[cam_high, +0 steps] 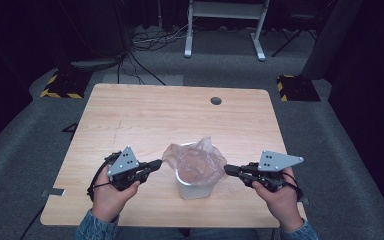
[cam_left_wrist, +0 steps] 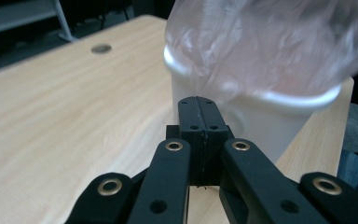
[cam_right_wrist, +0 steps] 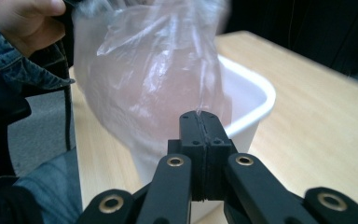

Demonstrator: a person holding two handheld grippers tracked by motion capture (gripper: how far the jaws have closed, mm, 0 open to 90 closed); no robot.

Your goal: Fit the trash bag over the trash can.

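Note:
A small white bin (cam_high: pixel 192 190) stands near the front middle of the wooden table (cam_high: pixel 145 115). A clear, slightly pink plastic bag (cam_high: pixel 196 160) sits in it and puffs up above the rim. My left gripper (cam_high: pixel 159 163) is at the bag's left edge, jaws pressed together on the film. In the left gripper view the bag (cam_left_wrist: pixel 270 42) runs down into the shut gripper (cam_left_wrist: pixel 197 100) in front of the bin (cam_left_wrist: pixel 261 123). My right gripper (cam_high: pixel 227 170) pinches the bag's right edge. In the right gripper view the film (cam_right_wrist: pixel 158 70) enters the shut gripper (cam_right_wrist: pixel 199 114) beside the bin rim (cam_right_wrist: pixel 261 93).
A round cable hole (cam_high: pixel 216 100) lies near the table's far edge. Past the table, a white desk frame (cam_high: pixel 225 25) and loose cables sit on grey carpet. Yellow-and-black striped blocks (cam_high: pixel 62 87) flank the far corners. The person's other hand (cam_right_wrist: pixel 25 21) appears in the right gripper view.

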